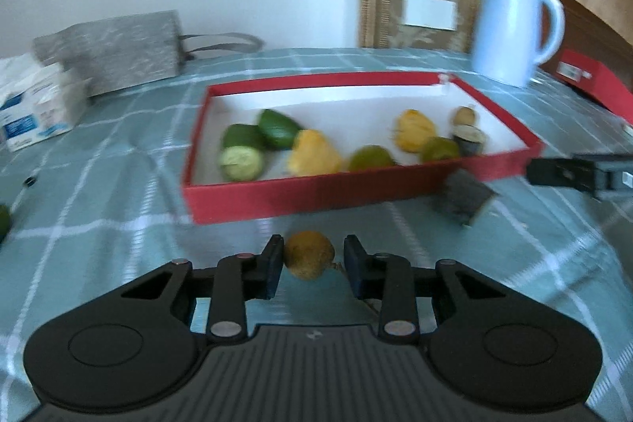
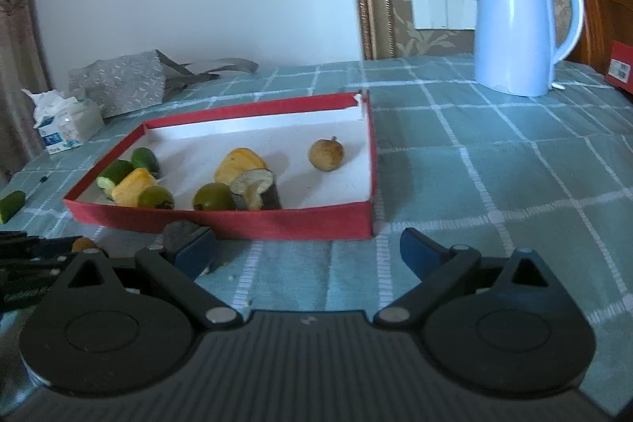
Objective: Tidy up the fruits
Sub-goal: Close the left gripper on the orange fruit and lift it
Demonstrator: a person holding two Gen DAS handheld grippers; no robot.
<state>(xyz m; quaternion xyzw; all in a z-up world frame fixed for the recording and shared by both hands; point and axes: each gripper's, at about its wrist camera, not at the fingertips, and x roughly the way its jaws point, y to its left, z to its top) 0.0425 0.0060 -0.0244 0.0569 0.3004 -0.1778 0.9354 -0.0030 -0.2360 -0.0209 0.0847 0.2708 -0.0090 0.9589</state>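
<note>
Fruits are seen mostly gathered in a red box with a white floor, set on a worktop covered by a teal checked cloth. In the right wrist view, cucumber pieces and a yellow chunk lie at the box's left end, two green round fruits sit along its near wall, a dark-skinned cut piece stands just beside them, and a brown round fruit rests apart toward the far right. One more small brown fruit is outside the box — it is clamped between the pads of the left hand-held gripper, just in front of the near wall. The right hand-held gripper is held near the box's near wall with its fingers wide apart and nothing between them. A dark block lies by its left finger. A pale blue kettle stands far right; a grey bag and a tissue pack lie far left.
</note>
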